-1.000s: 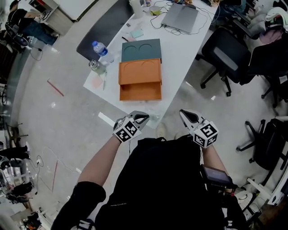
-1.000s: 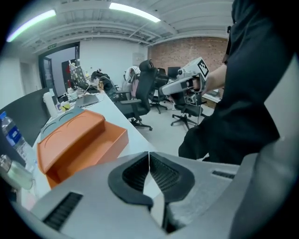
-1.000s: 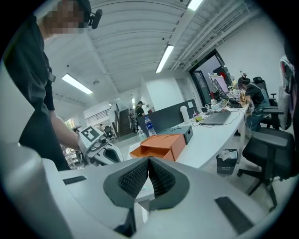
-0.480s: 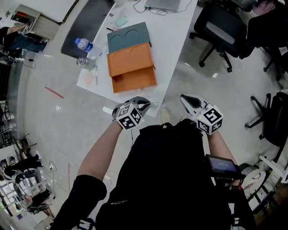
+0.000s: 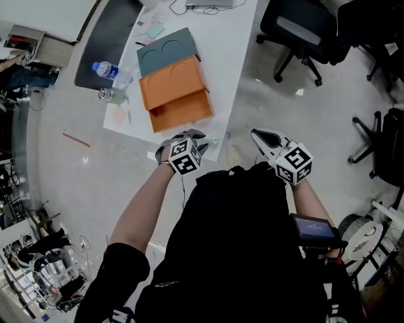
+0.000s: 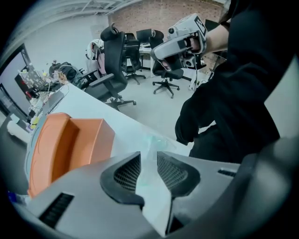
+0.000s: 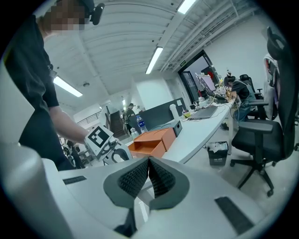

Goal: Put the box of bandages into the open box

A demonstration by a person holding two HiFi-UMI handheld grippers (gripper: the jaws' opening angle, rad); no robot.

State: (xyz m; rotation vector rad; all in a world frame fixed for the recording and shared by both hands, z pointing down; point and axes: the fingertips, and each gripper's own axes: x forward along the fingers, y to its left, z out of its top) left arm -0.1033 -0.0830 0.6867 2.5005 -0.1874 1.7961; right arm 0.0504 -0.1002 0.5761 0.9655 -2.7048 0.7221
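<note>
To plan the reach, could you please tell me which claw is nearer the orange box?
Left. The left claw, jaws opening on nothing, is at the table edge just before the orange box; the right claw is farther right, over the floor.

A white table (image 5: 230, 57) holds a water bottle (image 5: 106, 70) at its left edge, a teal box (image 5: 165, 50) mid-table and a laptop (image 5: 214, 3) at its far end. A black chair (image 5: 295, 30) stands right of the table. A red strip (image 5: 76, 139) lies on the floor to the table's left.
</note>
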